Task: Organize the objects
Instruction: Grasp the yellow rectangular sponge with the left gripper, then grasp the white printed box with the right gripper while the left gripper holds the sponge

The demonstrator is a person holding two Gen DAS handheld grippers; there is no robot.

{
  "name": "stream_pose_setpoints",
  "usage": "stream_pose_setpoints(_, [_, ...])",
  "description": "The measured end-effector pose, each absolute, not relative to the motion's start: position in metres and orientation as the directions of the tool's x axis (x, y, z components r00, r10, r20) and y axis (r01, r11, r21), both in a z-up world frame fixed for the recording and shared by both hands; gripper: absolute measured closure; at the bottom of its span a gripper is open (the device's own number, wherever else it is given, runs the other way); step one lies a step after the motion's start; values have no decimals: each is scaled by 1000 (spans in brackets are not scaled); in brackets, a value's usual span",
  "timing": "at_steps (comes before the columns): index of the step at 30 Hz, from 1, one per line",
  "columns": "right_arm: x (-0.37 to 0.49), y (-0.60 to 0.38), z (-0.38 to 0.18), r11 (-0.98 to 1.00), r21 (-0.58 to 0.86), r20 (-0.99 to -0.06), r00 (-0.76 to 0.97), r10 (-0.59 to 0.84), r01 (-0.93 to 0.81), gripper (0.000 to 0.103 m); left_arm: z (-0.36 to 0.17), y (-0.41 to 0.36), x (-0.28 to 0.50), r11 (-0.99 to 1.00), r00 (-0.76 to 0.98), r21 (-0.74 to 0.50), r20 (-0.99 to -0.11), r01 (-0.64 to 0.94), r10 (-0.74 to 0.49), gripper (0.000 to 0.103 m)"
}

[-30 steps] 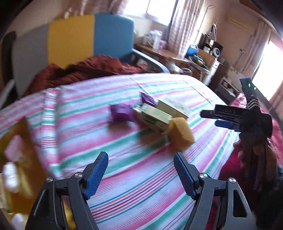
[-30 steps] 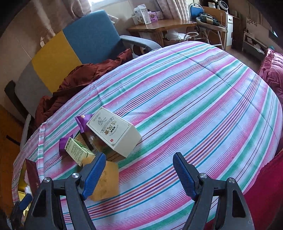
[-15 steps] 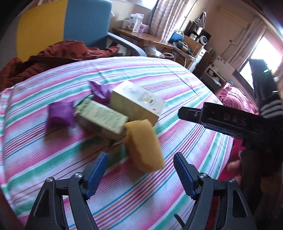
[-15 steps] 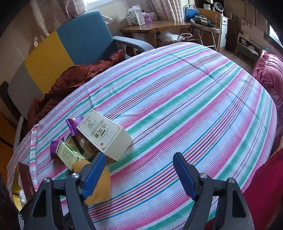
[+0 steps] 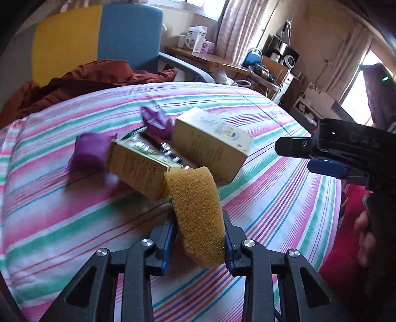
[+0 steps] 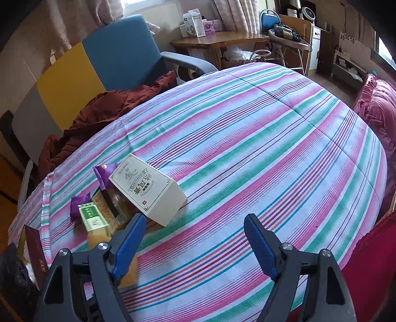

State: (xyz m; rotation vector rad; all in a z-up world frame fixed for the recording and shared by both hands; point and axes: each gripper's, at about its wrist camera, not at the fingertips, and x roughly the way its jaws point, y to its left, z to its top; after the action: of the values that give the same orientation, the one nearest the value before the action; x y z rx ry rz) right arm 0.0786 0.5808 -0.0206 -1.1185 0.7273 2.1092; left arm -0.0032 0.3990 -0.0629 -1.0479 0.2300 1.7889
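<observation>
1. My left wrist camera sits behind its fingers (image 5: 224, 237), angled down, very near the sponge (image 5: 198, 213) between them.
2. My right wrist camera looks steeply down past its fingers (image 6: 259, 245) from farther back.
3. Both share the striped cloth (image 6: 247, 138), cream box (image 5: 212, 142) (image 6: 148, 192) and chair (image 5: 128, 34) beyond the fingertips.

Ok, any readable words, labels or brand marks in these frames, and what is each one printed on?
"DAS", faint raised letters, first characters unclear: side of the right gripper.
White box: framed title in large characters and a small red mark, too blurred to read.
Green box: fine print on its side, too small to read.
Dark red box: small gold mark, illegible.
Cartons on the far desk: print illegible.
</observation>
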Motion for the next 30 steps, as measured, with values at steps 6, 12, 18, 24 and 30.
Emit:
stream_pose_setpoints(6, [69, 571, -25, -679, 92, -875, -384, 293, -728, 20, -73, 375, -19, -490, -96, -384, -703, -782, 705, 63])
stream_pose_setpoints(12, [70, 572, -18, -694, 211, -847, -483, 222, -688, 21, -85, 369, -30, -496, -91, -458, -660, -738, 746, 53])
stream_pose_setpoints(18, [76, 584, -10, -648, 303, -815, -542, 204, -699, 22, -89, 369, -30, -487, -82, -470, -652, -737, 754, 53])
stream_pose_setpoints(24, [56, 593, 17, -698, 224, -792, -545, 276, -680, 22, -90, 372, -29, -485, -84, -467, -651, -739, 755, 52])
stream_pose_setpoints(30, [4, 595, -2, -827, 123, -891, -428, 152, -549, 26, -90, 371, -29, -480, -74, -483, -644, -732, 761, 52])
